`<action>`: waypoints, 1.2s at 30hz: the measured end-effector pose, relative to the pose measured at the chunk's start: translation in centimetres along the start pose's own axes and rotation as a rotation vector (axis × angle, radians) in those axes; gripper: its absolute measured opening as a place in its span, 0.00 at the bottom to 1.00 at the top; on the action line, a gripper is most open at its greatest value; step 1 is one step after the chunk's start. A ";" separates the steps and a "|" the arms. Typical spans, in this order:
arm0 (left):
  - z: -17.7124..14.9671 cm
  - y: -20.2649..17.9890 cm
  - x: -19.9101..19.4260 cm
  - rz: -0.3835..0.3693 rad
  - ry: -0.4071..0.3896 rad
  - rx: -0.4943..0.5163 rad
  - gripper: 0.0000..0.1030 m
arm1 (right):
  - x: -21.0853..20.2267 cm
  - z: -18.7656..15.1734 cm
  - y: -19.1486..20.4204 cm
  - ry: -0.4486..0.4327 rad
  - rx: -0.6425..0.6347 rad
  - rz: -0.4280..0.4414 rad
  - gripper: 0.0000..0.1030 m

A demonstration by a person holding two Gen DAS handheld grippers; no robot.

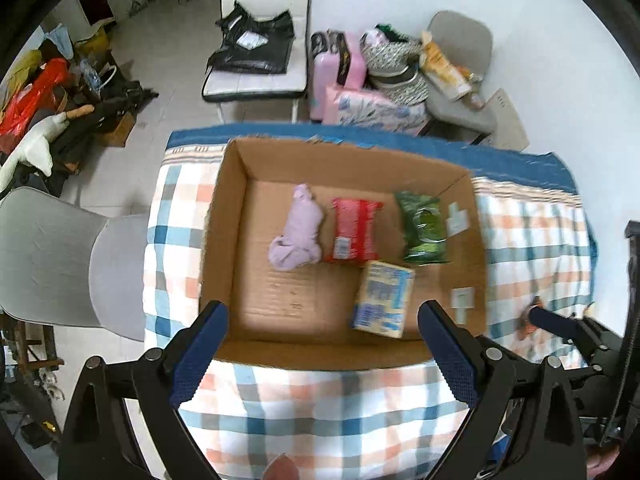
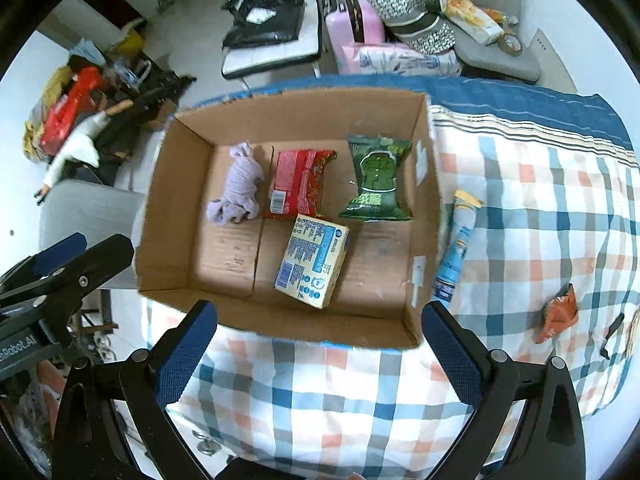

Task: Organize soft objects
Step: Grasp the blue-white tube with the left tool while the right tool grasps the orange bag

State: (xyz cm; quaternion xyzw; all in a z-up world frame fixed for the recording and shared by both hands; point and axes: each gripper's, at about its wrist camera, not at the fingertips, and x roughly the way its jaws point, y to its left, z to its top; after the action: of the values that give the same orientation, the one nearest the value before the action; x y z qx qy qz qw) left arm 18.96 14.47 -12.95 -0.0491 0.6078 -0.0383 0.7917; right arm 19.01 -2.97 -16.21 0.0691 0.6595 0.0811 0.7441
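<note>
Both the left gripper and right gripper hang wide apart and empty above the brown cardboard box holding a yellow-blue packet.

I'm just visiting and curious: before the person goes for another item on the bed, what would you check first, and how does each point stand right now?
1. Left gripper empty, jaws wide apart: ok.
2. Right gripper empty, jaws wide apart: ok.
3. Cardboard box sits flat on the checked bedspread, open side up: ok.
4. Items already inside lie apart from each other or only edge to edge: purple cloth, red packet, green packet, yellow-blue pack: ok.
5. Room left on the box floor, bare on the near left: ok.
6. Items outside still to collect: blue-yellow tube beside the box wall, orange packet further right: not ok, task unfinished.
</note>
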 end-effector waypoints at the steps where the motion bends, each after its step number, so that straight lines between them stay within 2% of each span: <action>1: -0.1 -0.7 -0.8 -0.005 -0.016 0.006 0.94 | -0.8 -0.4 -0.6 -0.010 0.007 0.014 1.00; 6: -0.3 -5.9 -2.9 -0.051 -0.052 0.068 0.94 | -4.4 -2.8 -5.8 -0.067 0.080 0.050 1.00; 11: -0.4 -13.4 -1.3 -0.067 -0.028 0.180 0.94 | -6.5 -4.9 -13.9 -0.103 0.210 0.038 1.00; 15: -0.1 -20.6 3.0 -0.032 0.031 0.282 0.94 | -6.2 -6.5 -21.5 -0.097 0.341 0.016 1.00; 19: 0.2 -27.4 9.7 0.081 0.126 0.395 0.94 | -3.6 -7.7 -29.6 -0.054 0.482 -0.020 1.00; 21: 0.2 -30.1 13.7 0.134 0.182 0.430 0.94 | -1.9 -8.0 -32.3 -0.021 0.528 -0.039 1.00; 26: -0.6 -32.8 20.9 0.228 0.286 0.473 0.94 | 3.9 -8.7 -37.6 0.081 0.618 -0.007 1.00; 30: -1.4 -33.1 25.4 0.292 0.359 0.487 0.94 | 7.3 -8.9 -39.3 0.134 0.674 0.040 1.00; 33: -1.7 -32.9 27.5 0.317 0.388 0.484 0.94 | 8.9 -8.8 -39.8 0.153 0.709 0.070 1.00; 36: -1.9 -33.6 28.6 0.364 0.368 0.521 0.94 | 10.2 -8.4 -40.2 0.169 0.723 0.084 1.00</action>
State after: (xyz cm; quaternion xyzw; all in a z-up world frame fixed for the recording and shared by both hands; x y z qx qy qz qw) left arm 24.45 -22.37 -36.69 0.2708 0.7087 -0.0587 0.6488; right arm 13.10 -40.12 -35.57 0.3476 0.7012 -0.1213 0.6106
